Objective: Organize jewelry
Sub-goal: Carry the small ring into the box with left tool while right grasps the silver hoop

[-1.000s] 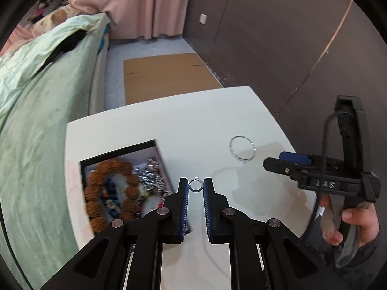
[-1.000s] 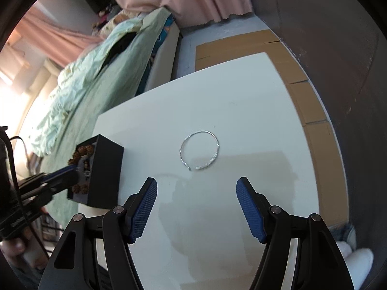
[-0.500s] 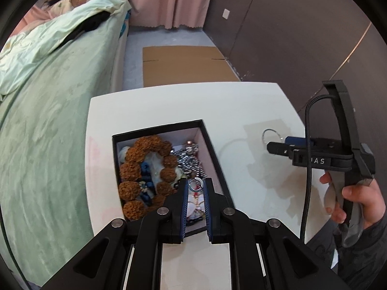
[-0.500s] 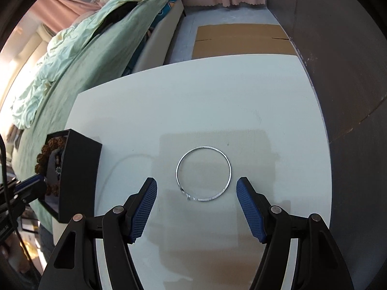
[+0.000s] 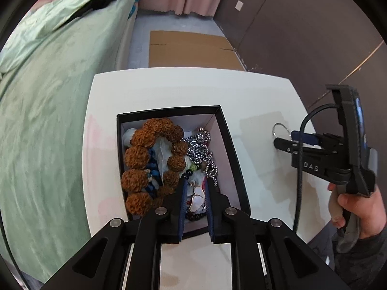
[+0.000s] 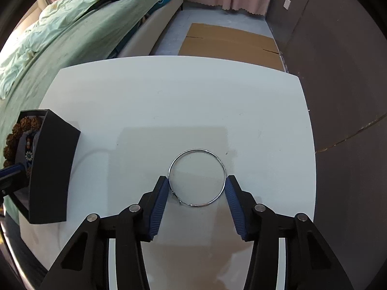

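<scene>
Left fingers [image 5: 183, 188] narrow over box [image 5: 227, 130], ring unclear; right fingers [image 6: 162, 193] wide around bangle [image 6: 197, 177].

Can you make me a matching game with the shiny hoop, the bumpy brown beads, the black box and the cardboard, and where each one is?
Things:
1. silver hoop
2. brown bead bracelet
3. black box
4. cardboard

Places:
A. flat on the floor past the table
B. inside the box
C. bare on the white table, between the pads of the open right gripper
D. at the table's edge nearest the green bed, with the left gripper over it

Pairs: 1-C, 2-B, 3-D, 4-A
</scene>
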Available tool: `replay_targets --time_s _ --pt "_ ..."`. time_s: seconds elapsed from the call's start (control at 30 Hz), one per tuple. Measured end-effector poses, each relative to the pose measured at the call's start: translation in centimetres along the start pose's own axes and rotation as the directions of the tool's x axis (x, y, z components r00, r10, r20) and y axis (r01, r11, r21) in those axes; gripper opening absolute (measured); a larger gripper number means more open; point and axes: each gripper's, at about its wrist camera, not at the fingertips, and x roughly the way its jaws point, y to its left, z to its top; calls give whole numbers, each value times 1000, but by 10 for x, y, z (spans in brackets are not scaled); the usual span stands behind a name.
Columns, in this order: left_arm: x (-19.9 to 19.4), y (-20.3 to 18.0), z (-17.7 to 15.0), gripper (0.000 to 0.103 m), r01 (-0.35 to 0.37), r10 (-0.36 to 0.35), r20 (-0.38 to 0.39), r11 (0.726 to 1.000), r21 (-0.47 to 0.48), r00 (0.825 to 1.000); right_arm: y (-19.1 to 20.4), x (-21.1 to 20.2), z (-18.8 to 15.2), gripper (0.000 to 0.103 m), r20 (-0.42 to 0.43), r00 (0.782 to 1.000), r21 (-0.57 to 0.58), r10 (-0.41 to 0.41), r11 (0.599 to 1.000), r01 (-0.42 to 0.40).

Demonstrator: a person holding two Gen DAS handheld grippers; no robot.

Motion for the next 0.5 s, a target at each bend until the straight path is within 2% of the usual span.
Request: replay_targets --time_s 0.03,0.07,0.13,0.17,0.4,0.5 --pt "-5 0 -1 35 6 -6 11 1000 2 1000 -1 0 3 48 -2 1000 3 12 1000 -12" --pt "-10 -1 -2 56 9 -9 24 1000 5 1000 -3 -2 1 48 -3 999 14 40 999 -40" --pt "-21 -2 -3 70 42 -43 61 999 10 997 -3 -6 1 48 3 998 33 59 998 -59" --pt "-27 -3 -4 74 44 -44 74 999 9 996 -1 -8 2 48 8 998 39 59 997 -59" --pt "-56 -2 -4 76 79 -78 138 997 0 987 7 -59 -1 48 100 987 46 126 990 -131" --pt "-67 1 -7 83 83 -81 165 997 -7 983 15 -80 3 48 142 976 33 165 985 -171"
